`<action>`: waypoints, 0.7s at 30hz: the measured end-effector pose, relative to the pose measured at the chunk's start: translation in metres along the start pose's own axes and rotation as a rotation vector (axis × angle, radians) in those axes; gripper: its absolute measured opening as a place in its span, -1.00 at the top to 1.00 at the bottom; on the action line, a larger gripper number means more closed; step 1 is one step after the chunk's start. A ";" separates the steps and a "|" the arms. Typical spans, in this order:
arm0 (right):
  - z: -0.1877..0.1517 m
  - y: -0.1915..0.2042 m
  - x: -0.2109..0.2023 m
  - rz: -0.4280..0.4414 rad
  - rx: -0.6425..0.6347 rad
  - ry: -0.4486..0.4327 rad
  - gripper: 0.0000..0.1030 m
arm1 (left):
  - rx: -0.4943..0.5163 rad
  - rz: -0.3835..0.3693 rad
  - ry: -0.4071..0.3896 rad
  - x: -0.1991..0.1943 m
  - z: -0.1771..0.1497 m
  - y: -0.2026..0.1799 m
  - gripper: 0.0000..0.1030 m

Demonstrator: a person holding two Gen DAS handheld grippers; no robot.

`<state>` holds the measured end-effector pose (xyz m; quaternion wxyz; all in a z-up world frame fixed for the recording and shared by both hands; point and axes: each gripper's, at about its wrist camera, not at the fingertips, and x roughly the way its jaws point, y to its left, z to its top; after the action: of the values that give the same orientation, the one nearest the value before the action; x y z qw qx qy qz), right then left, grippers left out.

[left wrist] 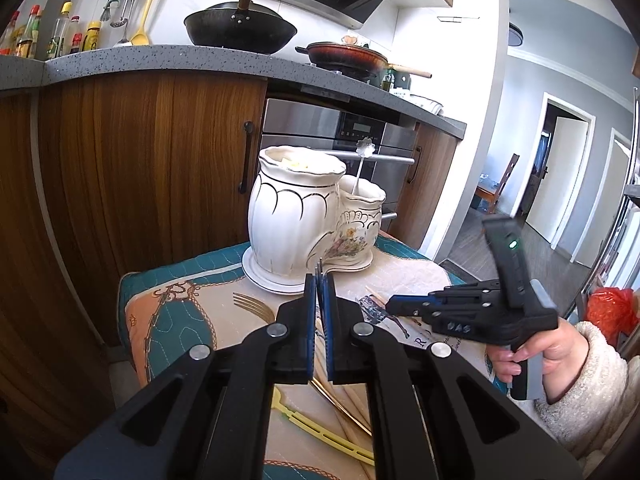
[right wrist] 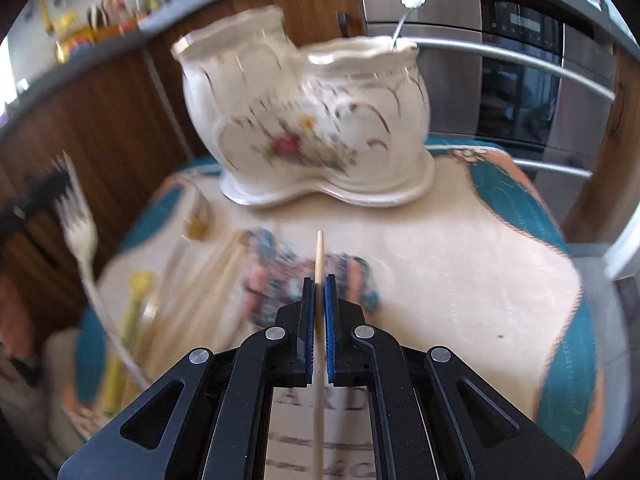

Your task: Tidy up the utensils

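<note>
Ceramic holder (right wrist: pixel 304 128) ahead; gold fork (left wrist: pixel 256 306), chopsticks (left wrist: pixel 352 404) alongside.

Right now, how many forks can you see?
2. A silver fork is clamped in the left gripper; a gold fork lies on the cloth beside it. The gripper may hide others.

- Dark wood-grain cabinet doors (left wrist: pixel 152 168) at nine o'clock.
- Grey speckled stone countertop (left wrist: pixel 160 58) at eleven.
- Stainless-steel built-in oven (left wrist: pixel 320 124) centrally.
- White open doorway (left wrist: pixel 560 172) at three.
</note>
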<state>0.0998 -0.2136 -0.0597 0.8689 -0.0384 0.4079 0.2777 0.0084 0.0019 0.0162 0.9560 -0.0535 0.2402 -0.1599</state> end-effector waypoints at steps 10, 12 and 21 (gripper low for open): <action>-0.006 0.010 0.000 -0.079 -0.103 0.122 0.49 | -0.009 -0.022 0.007 -0.001 -0.001 0.004 0.93; -0.013 0.010 -0.007 -0.102 -0.142 0.155 0.49 | -0.011 -0.030 -0.002 -0.003 0.000 0.005 0.93; -0.044 0.010 -0.029 -0.079 -0.148 0.233 0.86 | -0.023 -0.055 -0.009 -0.006 0.000 0.006 0.93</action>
<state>0.0494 -0.2309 -0.0661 0.8206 -0.1503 0.4828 0.2663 0.0048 0.0095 0.0182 0.9517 -0.0717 0.2359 -0.1830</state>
